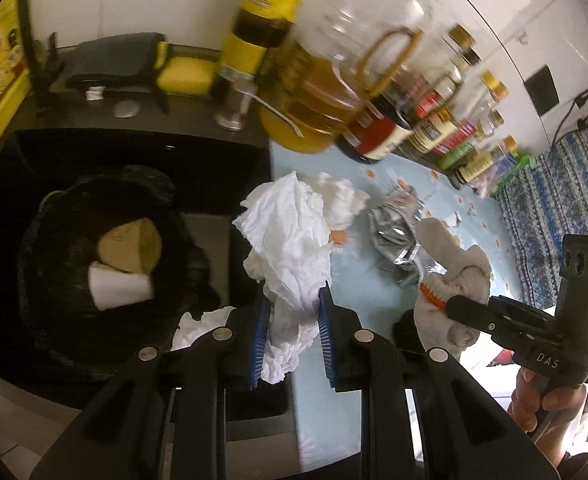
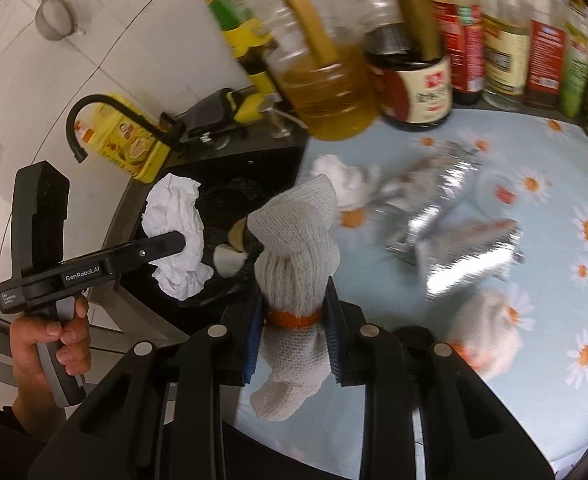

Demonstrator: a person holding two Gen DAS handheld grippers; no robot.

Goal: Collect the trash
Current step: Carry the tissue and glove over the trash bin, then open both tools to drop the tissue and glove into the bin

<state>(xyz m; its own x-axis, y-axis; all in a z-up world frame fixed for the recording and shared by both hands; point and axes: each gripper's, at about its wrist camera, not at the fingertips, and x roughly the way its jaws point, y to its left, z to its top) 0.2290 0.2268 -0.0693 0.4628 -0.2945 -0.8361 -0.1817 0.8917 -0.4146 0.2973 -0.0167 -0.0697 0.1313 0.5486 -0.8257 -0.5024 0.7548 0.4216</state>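
Both my views are round and bent, with dark corners. The light is soft and a bit yellow. The bottles [image 1: 326, 92] past my fingers are smeared with blur. My fingers [image 1: 260, 344] look sharp. The foil [image 2: 450, 216] to the right of my right fingers shines with white glare and is blurry too.

Readable text: "DAS" on the body of the right gripper [image 1: 438, 300], seen from the left wrist view. "GenRobot.AI" plus a small "Data Acquisition System" tag on the body of the left gripper [image 2: 182, 245], seen from the right wrist view. Bottle labels [image 2: 430, 92] too blurred to read.
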